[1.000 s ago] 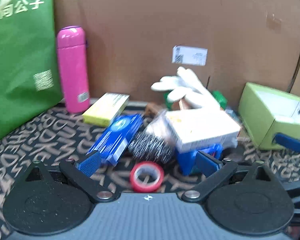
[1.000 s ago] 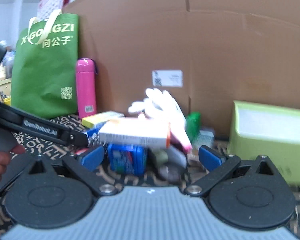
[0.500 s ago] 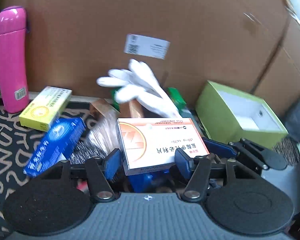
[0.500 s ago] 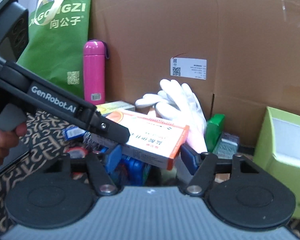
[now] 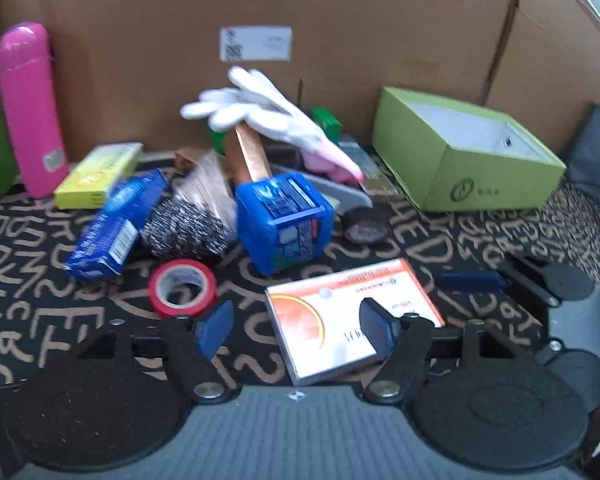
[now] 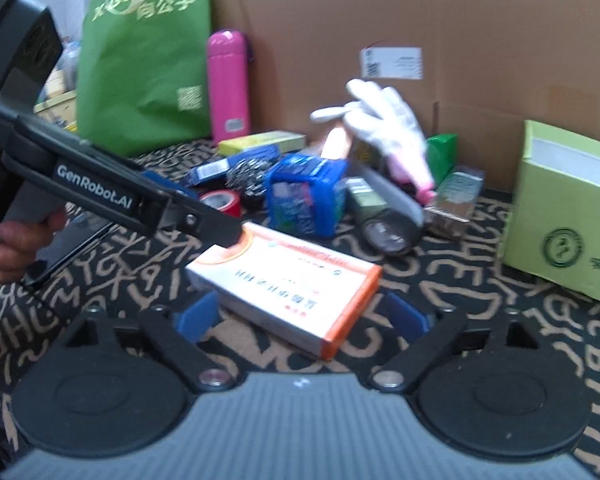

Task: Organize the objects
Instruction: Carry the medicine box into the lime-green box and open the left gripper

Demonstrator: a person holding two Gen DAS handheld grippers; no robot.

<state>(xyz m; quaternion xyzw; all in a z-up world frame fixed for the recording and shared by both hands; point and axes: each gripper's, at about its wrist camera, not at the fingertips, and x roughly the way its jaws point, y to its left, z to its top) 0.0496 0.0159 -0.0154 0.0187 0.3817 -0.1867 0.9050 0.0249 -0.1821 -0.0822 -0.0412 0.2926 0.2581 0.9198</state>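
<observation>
Two claws, both spread wide, neither pinching anything. Left claw [image 5: 296,330] hovering low over the near part of the bench [image 5: 440,248], its right pad over the pill box [image 5: 340,312], its left pad clear of it. Right claw [image 6: 300,316] facing the same pill box [image 6: 284,280] from the other side, with a blue pad flanking each end and touching nothing.

Pill box apparently lying flat on the patterned cloth, broad printed face up, apart from the heap of a blue tub [image 5: 284,224], red tape [image 5: 182,286] and a white glove [image 5: 260,112] farther back. Open green box [image 5: 468,160] off to the right.

Handling, as a guess: light, stiff thin card, smooth and a little slippery, easily dented by a hard squeeze. Best taken across the two long edges near the middle, with gentle pressure.

Long axis running left to right in the left view, the right end angled slightly away and the orange sun end to the left. In the right view, running from far left to near right, with the orange end cap nearest.
</observation>
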